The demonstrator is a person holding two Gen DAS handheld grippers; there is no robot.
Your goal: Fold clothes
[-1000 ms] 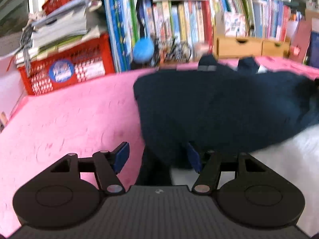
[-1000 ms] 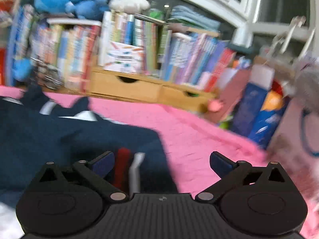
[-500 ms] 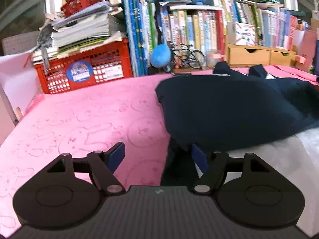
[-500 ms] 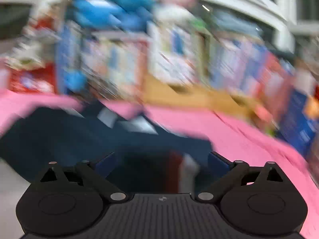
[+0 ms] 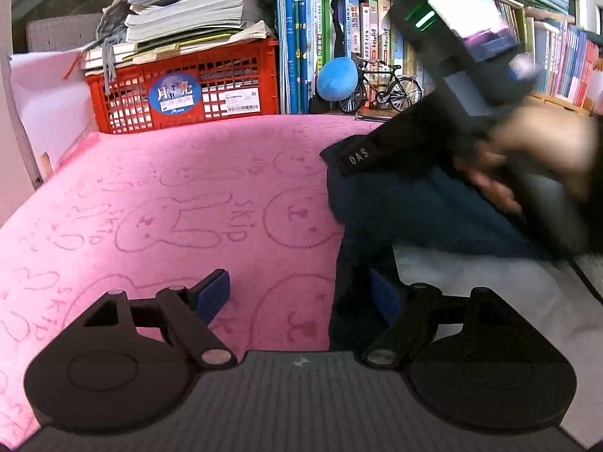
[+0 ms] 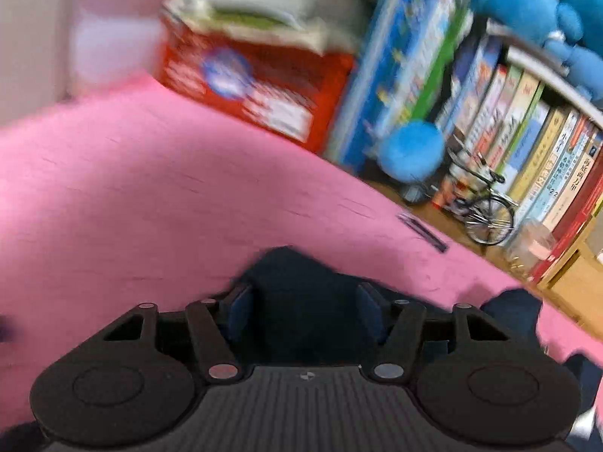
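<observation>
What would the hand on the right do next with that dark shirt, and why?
Probably close the right gripper on the navy garment: its jaws stand apart with a cloth corner between them, while the left gripper is open beside the garment's edge on the pink blanket.

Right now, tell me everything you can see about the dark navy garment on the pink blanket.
The navy garment is soft, matte dark blue cloth, partly folded and rumpled, lying on the pink blanket with printed bunny outlines. A dark tab on its upper edge shows the white letters DAS. The left gripper sits open at its near edge, one pad against the cloth. The right gripper straddles a raised fold; whether it pinches is unclear. A blurred hand crosses above it.
</observation>
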